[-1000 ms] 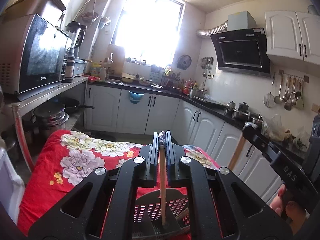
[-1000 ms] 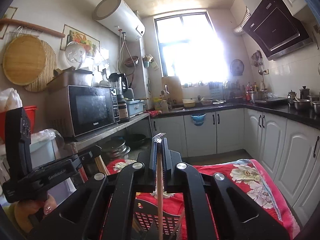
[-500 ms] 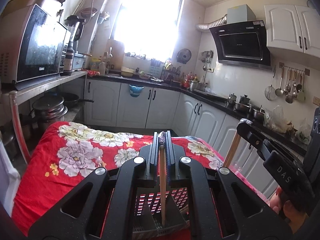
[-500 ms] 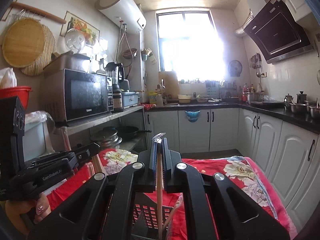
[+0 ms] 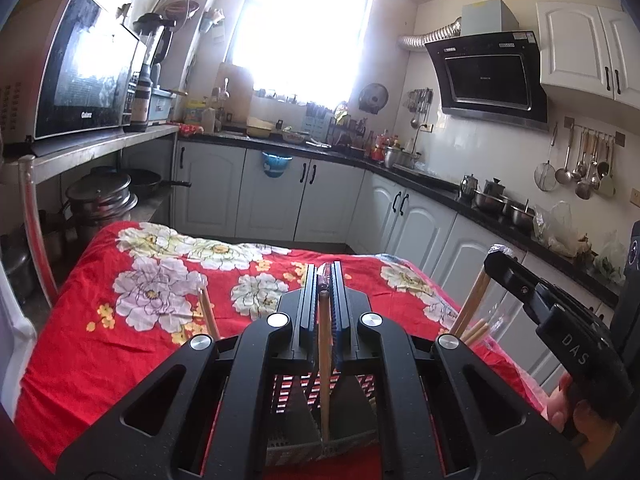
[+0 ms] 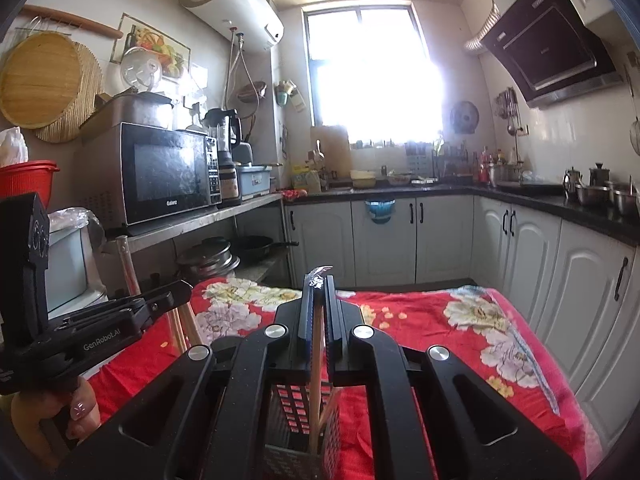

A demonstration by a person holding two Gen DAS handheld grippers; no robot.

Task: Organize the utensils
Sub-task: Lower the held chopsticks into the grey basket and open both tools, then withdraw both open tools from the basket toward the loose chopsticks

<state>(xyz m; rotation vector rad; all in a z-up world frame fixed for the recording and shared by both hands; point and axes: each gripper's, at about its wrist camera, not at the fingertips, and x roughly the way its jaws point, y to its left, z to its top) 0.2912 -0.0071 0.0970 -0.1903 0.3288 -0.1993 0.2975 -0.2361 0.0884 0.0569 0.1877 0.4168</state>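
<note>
In the left wrist view my left gripper point(image 5: 325, 270) is shut on a wooden chopstick point(image 5: 324, 360), which hangs down into a dark slotted utensil basket point(image 5: 294, 400) on the table. The right wrist view shows my right gripper point(image 6: 319, 280) shut on another chopstick point(image 6: 316, 364), whose lower end is inside the same basket point(image 6: 290, 404). Each gripper also shows in the other's view, the right one point(image 5: 496, 258) at the right and the left one point(image 6: 178, 288) at the left. More chopsticks point(image 5: 474, 328) lean up from behind the gripper bodies, their lower ends hidden.
A red flowered cloth point(image 5: 120, 344) covers the table. A metal chair post point(image 5: 34, 236) stands at its left edge, in front of a shelf with a microwave point(image 6: 168, 172) and pots. White cabinets point(image 6: 520, 256) under a dark counter run along the back and right.
Both grippers have sunk toward the table, carrying their chopsticks deeper into the basket. Both jaws stayed shut.
</note>
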